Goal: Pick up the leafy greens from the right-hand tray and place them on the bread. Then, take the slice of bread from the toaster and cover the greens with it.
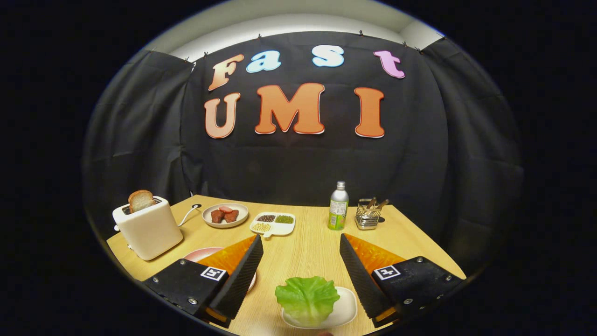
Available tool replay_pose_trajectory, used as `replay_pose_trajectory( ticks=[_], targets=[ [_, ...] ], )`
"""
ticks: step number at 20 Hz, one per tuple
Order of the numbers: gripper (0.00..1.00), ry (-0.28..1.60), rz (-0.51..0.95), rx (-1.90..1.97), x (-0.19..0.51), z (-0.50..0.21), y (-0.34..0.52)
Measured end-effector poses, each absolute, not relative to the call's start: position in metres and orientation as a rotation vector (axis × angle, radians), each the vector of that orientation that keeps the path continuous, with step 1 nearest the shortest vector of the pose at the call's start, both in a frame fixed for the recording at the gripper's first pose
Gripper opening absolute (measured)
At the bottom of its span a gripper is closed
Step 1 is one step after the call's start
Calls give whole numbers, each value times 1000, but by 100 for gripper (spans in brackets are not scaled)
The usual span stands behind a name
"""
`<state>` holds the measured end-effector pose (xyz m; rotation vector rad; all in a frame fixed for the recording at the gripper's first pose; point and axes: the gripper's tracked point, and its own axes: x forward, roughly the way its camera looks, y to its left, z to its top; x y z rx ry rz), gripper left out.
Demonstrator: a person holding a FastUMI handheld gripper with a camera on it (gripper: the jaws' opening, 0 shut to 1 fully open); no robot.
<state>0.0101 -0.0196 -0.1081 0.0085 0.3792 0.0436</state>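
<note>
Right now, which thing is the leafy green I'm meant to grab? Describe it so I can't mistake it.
On the wooden table, look between the open gripper fingers, nearer than their tips. There a small white tray holds the leafy greens: one crinkled, bright green leaf. Nothing else nearby is green and ruffled; the green bottle stands far beyond the fingers.

Green lettuce leaf lies on its white tray; browned bread slice stands in toaster.

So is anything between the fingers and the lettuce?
No. The lettuce lies on its white tray between the open fingers, low near their bases, with only bare table around it.
</note>
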Motion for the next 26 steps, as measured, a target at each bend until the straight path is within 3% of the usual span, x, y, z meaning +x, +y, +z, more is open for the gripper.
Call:
replay_pose_trajectory(
  ticks=[26],
  targets=[
    [97, 1039, 252, -83, -27, -261, -26]
  ],
)
